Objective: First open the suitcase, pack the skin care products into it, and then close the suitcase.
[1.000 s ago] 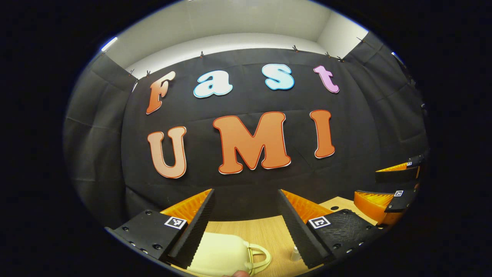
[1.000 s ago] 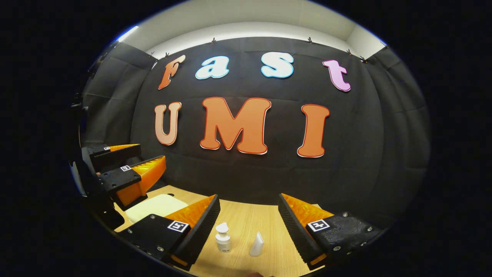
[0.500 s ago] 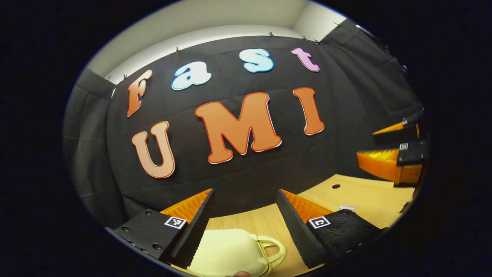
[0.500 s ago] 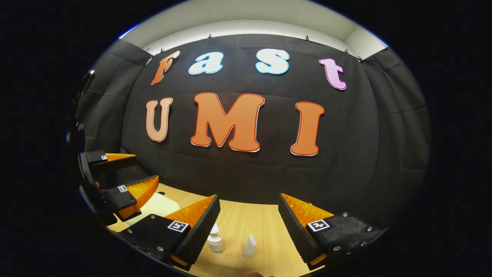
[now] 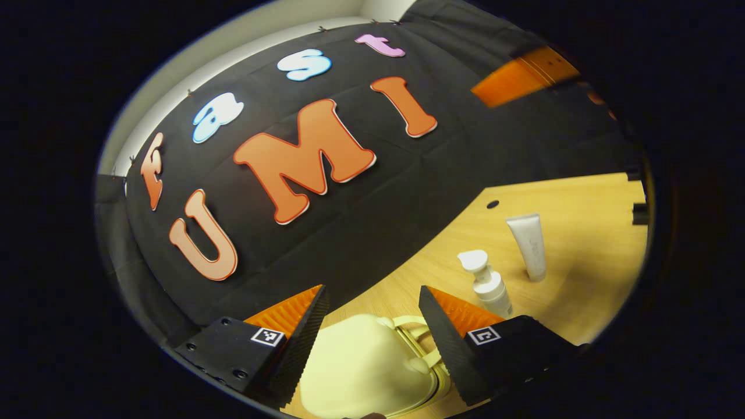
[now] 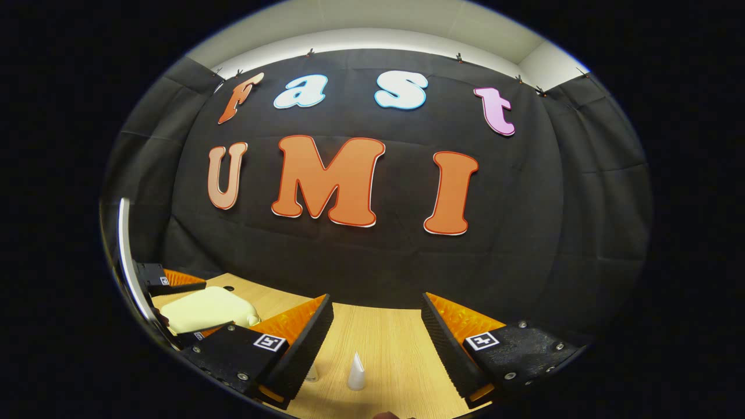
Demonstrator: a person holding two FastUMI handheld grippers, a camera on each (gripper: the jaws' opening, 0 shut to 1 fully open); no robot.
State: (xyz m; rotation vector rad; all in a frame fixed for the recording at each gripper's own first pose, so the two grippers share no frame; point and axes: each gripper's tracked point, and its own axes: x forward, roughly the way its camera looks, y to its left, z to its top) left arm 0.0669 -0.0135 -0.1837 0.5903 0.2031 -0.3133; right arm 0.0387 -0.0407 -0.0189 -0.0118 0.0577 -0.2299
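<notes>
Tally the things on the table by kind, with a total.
Suitcases: 1, the pale yellow suitcase, closed.
Pump bottles: 1, the white pump bottle, upright.
Tubes: 1, the white tube, standing on its cap.
Total: 3, all on the wooden table.

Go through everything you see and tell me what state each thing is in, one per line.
Suitcase: closed, lying on the table.
Pump bottle: upright on the table.
Tube: standing on its cap.
Left claw: open, over the suitcase.
Right claw: open, holding nothing.
</notes>
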